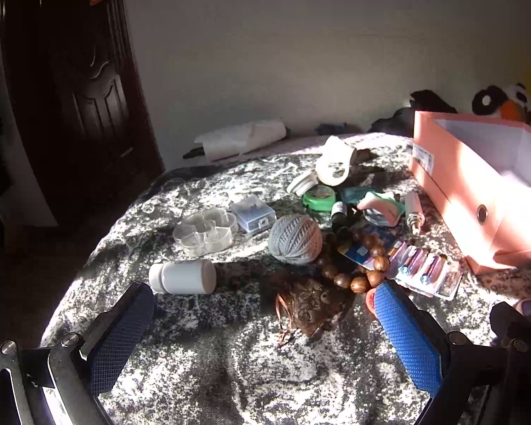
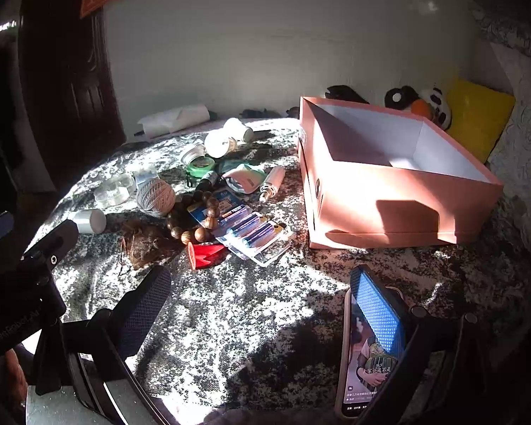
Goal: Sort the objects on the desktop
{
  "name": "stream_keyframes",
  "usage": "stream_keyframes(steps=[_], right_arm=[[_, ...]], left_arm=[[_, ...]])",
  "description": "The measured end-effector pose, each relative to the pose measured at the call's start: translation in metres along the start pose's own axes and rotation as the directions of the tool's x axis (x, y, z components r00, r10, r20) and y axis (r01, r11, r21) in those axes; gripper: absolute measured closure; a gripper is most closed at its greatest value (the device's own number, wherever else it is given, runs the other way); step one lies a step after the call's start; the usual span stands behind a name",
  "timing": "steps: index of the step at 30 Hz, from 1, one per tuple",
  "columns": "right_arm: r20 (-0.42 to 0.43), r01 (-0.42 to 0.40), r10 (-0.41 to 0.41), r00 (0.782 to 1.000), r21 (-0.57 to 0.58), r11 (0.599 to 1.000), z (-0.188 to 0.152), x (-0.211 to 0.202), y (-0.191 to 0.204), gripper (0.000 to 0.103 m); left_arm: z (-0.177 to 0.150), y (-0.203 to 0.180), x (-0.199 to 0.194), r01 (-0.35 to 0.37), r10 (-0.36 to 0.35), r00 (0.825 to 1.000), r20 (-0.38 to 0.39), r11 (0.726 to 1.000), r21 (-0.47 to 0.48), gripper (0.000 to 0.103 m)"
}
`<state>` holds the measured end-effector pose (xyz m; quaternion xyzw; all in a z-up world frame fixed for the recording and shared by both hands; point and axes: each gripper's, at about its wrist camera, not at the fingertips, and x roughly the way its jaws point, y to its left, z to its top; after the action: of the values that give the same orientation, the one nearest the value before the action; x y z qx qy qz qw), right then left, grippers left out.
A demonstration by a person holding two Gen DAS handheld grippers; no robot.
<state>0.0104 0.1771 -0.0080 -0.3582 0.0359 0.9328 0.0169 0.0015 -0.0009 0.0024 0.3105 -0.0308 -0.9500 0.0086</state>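
Both my left gripper and right gripper hover wide open and empty, and I judge the tangled bead bracelet could drag the battery pack, whose edges seem hidden.

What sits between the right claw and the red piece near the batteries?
Nothing visible. The right claw is open over bare patterned cloth, and the red piece lies ahead and to its left with only cloth between. The phone lies under the right finger, off that line.
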Motion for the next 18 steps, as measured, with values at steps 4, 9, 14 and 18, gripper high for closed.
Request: stream_keyframes(steps=[4,9,14,18], right_arm=[[0.057,0.04,-0.04,0.998,0.009,0.999,-0.004,-0.02,0.0,0.0],[0.078,0.072,-0.074,0.994,0.024,0.997,-0.023,-0.053,0.012,0.0],[0.105,0.071,-0.071,0.992,0.007,0.997,-0.024,-0.078,0.025,0.0],[0.139,0.064,-0.063,0.988,-0.006,0.998,-0.023,-0.101,0.032,0.0]], left_arm=[[0.004,0.004,-0.01,-0.027,0.027,1.0,-0.003,0.999,0.023,0.0],[0.009,0.01,-0.023,-0.06,0.06,0.998,-0.006,0.997,0.052,0.0],[-0.017,0.01,-0.061,-0.101,0.098,0.993,0.062,0.994,0.04,0.0],[-0.018,0.019,-0.08,-0.114,0.112,0.99,0.08,0.993,0.014,0.0]])
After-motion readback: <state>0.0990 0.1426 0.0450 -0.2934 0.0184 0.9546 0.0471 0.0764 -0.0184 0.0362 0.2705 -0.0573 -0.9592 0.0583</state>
